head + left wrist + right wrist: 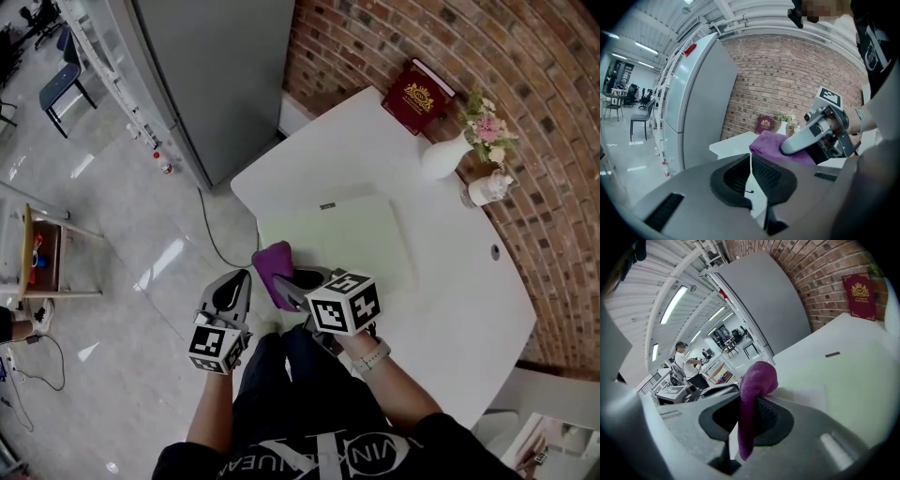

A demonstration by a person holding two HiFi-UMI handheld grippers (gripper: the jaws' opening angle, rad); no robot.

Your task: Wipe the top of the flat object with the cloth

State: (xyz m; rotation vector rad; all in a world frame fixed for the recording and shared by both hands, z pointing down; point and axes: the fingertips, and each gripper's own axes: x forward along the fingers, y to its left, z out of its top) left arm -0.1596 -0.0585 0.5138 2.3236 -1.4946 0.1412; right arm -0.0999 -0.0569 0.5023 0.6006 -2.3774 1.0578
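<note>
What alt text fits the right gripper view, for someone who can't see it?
The right tongs are shut on a purple cloth, which bunches above the jaws and hangs down between them. Beyond lies a pale green mat on a white table, with a red book against the brick wall.

Lower fold of purple cloth [757, 380] buried between right gripper [743, 398] jaws; pale green mat [361, 234] beyond them partly covered; red book [417, 94] cover print too small to read.
</note>
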